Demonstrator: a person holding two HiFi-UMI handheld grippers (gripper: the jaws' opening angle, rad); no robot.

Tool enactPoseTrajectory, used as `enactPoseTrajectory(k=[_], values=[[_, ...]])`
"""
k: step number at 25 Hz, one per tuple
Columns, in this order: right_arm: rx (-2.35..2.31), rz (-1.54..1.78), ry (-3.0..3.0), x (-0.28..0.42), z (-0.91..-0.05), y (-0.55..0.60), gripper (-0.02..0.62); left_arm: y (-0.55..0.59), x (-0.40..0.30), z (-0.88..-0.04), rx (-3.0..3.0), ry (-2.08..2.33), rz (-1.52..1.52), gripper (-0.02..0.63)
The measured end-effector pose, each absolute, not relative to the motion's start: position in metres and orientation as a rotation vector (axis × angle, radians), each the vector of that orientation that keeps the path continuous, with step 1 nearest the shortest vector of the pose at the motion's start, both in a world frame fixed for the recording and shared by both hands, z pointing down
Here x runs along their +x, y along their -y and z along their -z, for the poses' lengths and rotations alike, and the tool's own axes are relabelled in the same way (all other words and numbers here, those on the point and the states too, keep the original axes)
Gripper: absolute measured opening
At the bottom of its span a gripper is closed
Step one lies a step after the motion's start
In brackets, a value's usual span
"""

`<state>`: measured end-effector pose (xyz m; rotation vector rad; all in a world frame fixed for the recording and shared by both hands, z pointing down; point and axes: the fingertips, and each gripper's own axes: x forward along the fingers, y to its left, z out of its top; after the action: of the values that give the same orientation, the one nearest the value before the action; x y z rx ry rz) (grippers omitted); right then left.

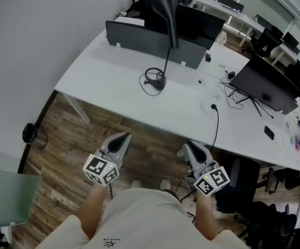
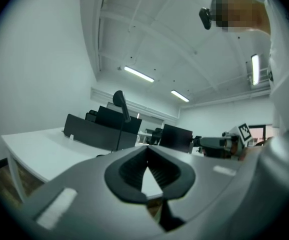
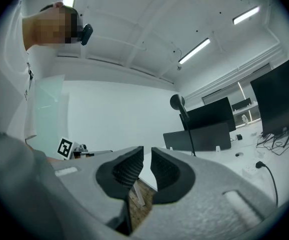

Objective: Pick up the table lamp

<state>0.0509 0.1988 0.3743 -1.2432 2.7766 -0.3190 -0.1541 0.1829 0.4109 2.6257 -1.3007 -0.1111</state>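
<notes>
Lamp (image 1: 169, 25) stands upright on white desk (image 1: 108, 79), untouched

A long white worktop (image 1: 108, 82) stands over a brown wood-plank floor (image 1: 139, 134). Along its far edge runs a dark grey upright divider panel (image 1: 139, 38). Just in front of the panel stands a black table lamp (image 1: 166, 61) with a thin stem and a cone-shaped head, with a loose coil of black cable (image 1: 151, 82) at its foot. Further right are a black flat monitor (image 1: 267, 84), a tangle of thin black wires (image 1: 234, 98), and a black cord (image 1: 217, 126) that drops over the near edge.
</notes>
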Motion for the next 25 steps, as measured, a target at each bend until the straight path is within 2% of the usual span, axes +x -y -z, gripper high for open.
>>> enactPoseTrajectory(k=[14, 25], values=[[-1.289, 0.291, -2.816, 0.016, -0.382, -0.211, 0.046, -0.198, -0.201, -0.416, 2.613, 1.31, 0.159, -0.011], [-1.335, 0.262, -2.828, 0.014, -0.388, -0.183, 0.046, -0.178, -0.196, -0.421, 2.628, 1.351, 0.087, -0.011]])
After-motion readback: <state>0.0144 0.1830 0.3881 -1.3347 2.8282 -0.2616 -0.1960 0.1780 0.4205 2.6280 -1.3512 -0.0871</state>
